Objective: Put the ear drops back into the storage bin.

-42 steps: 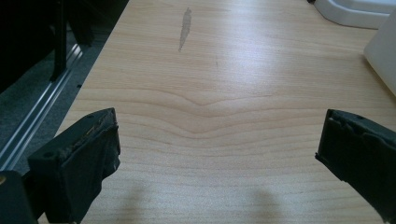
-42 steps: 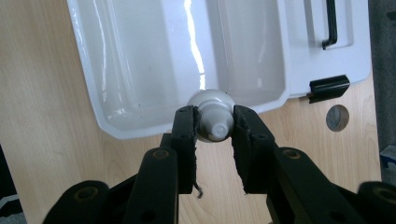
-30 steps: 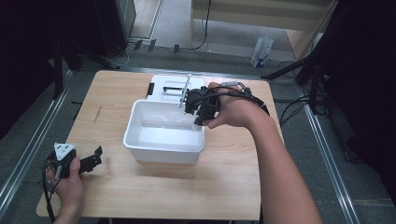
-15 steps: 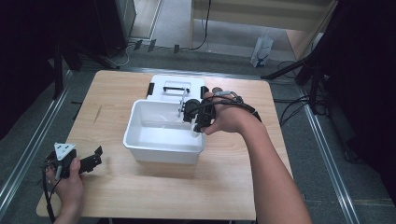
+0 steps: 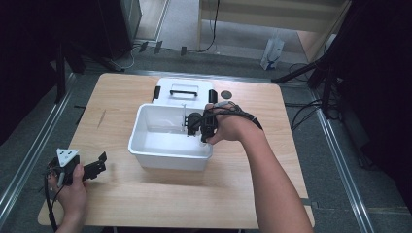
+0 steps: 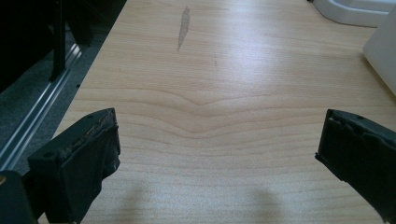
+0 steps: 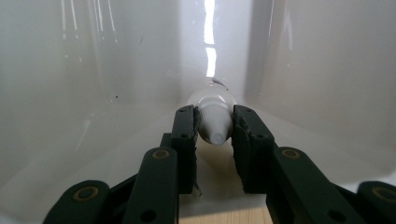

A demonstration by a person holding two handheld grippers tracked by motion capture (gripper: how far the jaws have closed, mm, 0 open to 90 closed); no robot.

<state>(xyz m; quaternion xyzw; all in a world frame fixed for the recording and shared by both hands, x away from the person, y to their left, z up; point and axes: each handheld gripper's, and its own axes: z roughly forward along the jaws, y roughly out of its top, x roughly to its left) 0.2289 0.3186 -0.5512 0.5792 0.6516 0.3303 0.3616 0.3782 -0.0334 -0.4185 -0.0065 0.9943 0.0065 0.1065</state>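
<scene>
**Inspector:** Right tool [image 7: 215, 127] status: its two black jaws are pinched on the capped end of a small clear bottle [image 7: 211, 105], the white cap gripped between the pads.

**Clerk:** And where does the bottle sit?

**Inspector:** Inside the white tub [image 5: 145, 145], low against its inner wall. In the high view the right tool [image 5: 190, 127] reaches over the tub's right rim, with the hand above the rim.

**Clerk:** Left side?

**Inspector:** Left tool [image 5: 99, 162] rests near the front left corner of the table [image 5: 233, 204], well apart from the tub. Its jaws are spread wide, with bare wood between them (nothing gripped).

**Clerk:** Anything else on the table?

**Inspector:** A white lid [image 5: 182, 90] with a handle and black latches lies just behind the tub; a small dark disc [image 5: 226, 94] lies beside the lid.
</scene>
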